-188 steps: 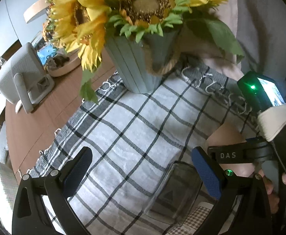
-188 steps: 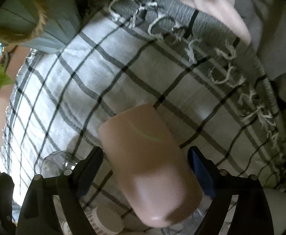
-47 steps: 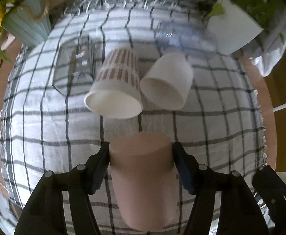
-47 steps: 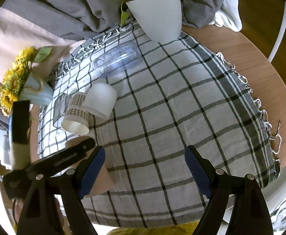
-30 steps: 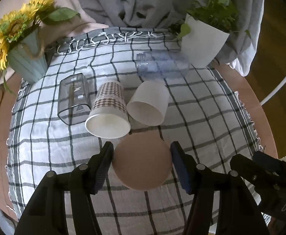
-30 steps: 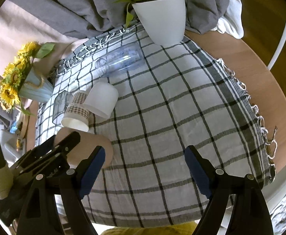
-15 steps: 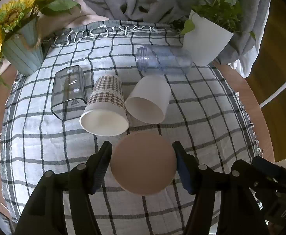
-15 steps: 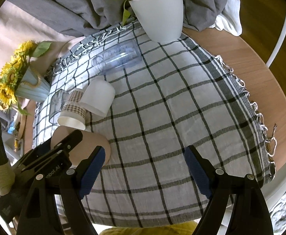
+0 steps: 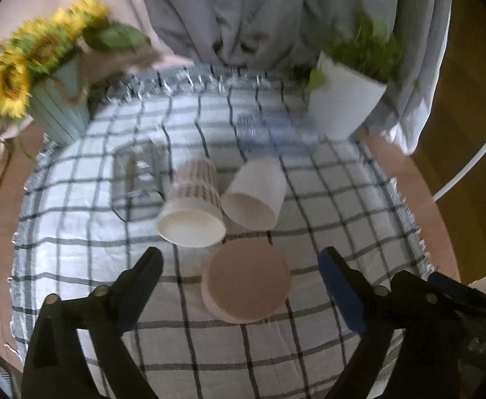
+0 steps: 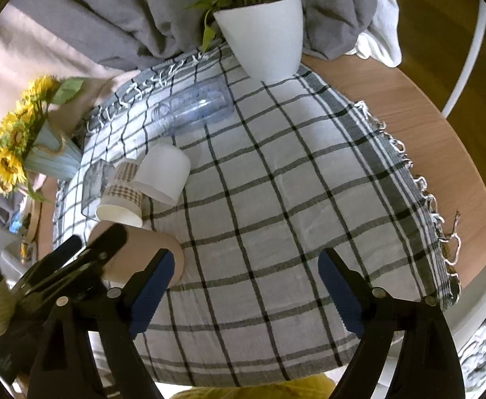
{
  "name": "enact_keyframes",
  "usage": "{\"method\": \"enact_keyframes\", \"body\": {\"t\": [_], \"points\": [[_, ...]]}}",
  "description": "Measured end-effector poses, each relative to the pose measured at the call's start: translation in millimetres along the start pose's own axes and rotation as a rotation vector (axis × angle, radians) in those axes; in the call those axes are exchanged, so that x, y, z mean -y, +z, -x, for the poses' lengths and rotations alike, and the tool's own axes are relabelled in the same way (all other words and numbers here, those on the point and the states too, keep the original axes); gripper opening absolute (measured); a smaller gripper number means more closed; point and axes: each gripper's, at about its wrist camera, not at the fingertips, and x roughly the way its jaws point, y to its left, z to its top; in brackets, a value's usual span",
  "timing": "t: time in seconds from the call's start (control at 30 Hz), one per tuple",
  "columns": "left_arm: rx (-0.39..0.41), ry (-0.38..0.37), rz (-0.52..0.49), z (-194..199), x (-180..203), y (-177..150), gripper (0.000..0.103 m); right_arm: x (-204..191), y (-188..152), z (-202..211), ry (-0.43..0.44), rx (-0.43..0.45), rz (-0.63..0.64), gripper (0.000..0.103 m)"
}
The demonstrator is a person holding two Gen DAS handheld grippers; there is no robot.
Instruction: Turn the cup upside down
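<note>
A pink cup (image 9: 246, 281) stands upside down on the checked cloth (image 9: 76, 219), its flat base facing up. My left gripper (image 9: 243, 282) is open, its blue pads apart on either side of the cup and clear of it. The cup also shows in the right wrist view (image 10: 150, 252), partly hidden behind the left gripper's fingers. My right gripper (image 10: 246, 289) is open and empty above the cloth (image 10: 293, 216), to the right of the cup.
A checked paper cup (image 9: 193, 209), a white cup (image 9: 254, 199), a clear square glass (image 9: 136, 176) and a clear bottle (image 10: 193, 108) lie on their sides behind the pink cup. A sunflower vase (image 9: 57, 113) stands back left, a white plant pot (image 9: 346, 106) back right.
My left gripper has opened and let go of the pink cup, which now stands upside down on the cloth. The gripper has drawn back and up. The right gripper has barely moved.
</note>
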Motion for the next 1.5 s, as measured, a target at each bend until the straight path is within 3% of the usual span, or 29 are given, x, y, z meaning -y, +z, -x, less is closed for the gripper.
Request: {"method": "enact_keyframes", "body": {"t": [0.13,0.3,0.53,0.83,1.17,1.5], "points": [[0.102,0.063,0.027,36,-14,-1,0.103,-6,-1,21,0.018,0.055,0.008,0.089],[0.166,0.133,0.083,68,-39,-9,0.103,-27,-3,48,0.045,0.135,0.067,0.092],[0.201,0.201,0.125,93,-66,-24,0.103,-67,-14,75,0.070,0.244,0.187,0.092],[0.236,0.234,0.125,115,-83,-37,0.103,-103,-39,100,0.073,0.401,0.306,0.098],[0.264,0.249,0.081,129,-87,-41,0.103,-111,-59,103,0.105,0.405,0.281,0.099],[0.267,0.212,0.069,130,-86,-40,0.103,-114,-64,102,0.099,0.405,0.283,0.099]]}}
